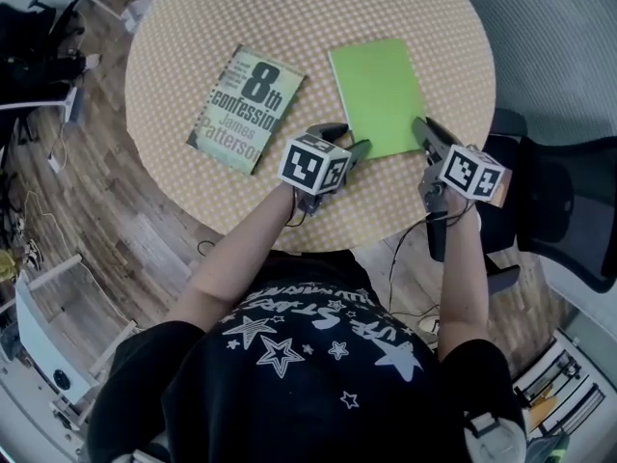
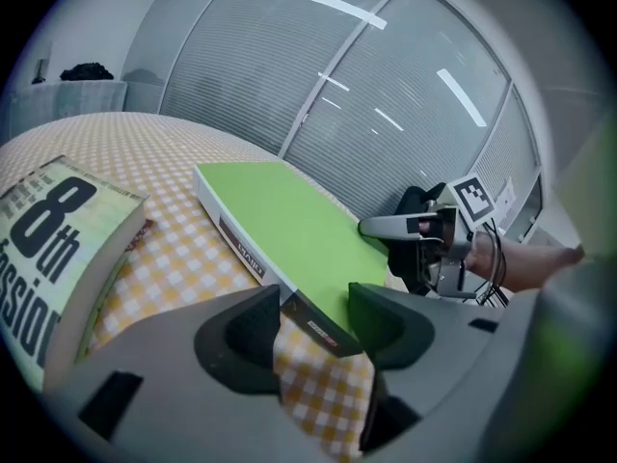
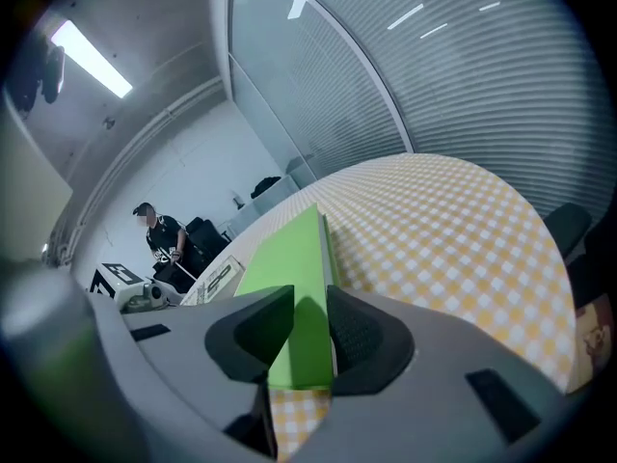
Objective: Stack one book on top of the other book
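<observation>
The green book (image 1: 376, 90) is lying flat on the checked table (image 1: 289, 8), right of centre in the head view, with the paperback (image 1: 246, 109) resting just beside it to the left, apart from it. The step in hand looks like the grasp before any lift. The left gripper (image 1: 349, 136) is taking the book's lower-left corner, its jaws standing fairly narrow, one against the spine edge and the other on the cover. The right gripper (image 1: 424, 128) is pinching the lower-right edge, its pads pressing on the thin book between them. The book does not appear to be leaving the cloth yet. The next move is probably calling for both grippers to rise together, keep the book level, carry it left until it clears the paperback's edge, and lower it squarely on top.
</observation>
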Available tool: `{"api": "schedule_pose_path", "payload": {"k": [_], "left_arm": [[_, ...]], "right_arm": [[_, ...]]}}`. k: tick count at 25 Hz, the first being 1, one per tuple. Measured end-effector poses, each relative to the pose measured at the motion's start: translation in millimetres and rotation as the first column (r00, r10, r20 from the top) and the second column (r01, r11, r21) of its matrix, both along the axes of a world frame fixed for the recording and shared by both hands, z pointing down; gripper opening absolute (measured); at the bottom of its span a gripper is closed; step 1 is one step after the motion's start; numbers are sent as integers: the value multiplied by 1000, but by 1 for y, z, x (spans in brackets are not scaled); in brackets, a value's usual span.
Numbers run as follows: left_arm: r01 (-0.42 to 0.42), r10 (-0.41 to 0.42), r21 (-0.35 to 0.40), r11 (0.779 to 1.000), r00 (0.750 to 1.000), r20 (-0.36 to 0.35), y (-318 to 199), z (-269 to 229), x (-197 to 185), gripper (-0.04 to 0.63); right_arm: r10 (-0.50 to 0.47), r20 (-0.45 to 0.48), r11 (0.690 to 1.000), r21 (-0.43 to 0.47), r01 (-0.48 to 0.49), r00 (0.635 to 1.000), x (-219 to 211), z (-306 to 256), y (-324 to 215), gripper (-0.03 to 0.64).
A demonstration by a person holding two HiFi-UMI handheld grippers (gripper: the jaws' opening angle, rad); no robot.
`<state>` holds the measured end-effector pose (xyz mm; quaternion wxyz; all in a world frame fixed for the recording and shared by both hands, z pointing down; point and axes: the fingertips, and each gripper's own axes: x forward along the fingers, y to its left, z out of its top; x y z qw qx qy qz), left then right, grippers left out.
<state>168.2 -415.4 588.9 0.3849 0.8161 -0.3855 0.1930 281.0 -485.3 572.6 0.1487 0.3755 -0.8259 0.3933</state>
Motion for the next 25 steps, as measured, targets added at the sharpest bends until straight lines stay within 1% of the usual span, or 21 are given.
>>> {"api": "schedule_pose_path", "payload": {"k": [6,10,14,18,21,25], "left_arm": [[-12,10,102,995,1000,14,14,-36,-32,225],[14,-13,119,993,1000,-16,27,-53,-58,225],[25,-17,150,988,999,-49,45,-74,-91,225],[10,-4,173,985,999,-34,67,-87,-129,225],[25,-19,186,982,999,-31,79,-90,-159,225],[58,-42,176,983,995,-90,92,-95,-198,225]], "right_arm": [[31,48,994,101,-36,998,-31,-52,19,114],[44,52,987,153,-52,998,-58,-74,31,114],[51,75,985,163,-62,996,-87,-87,52,114],[43,85,983,177,-57,995,-123,-94,82,114],[45,109,981,181,-65,993,-150,-93,102,114],[66,145,984,156,-89,987,-185,-89,123,114]]}}
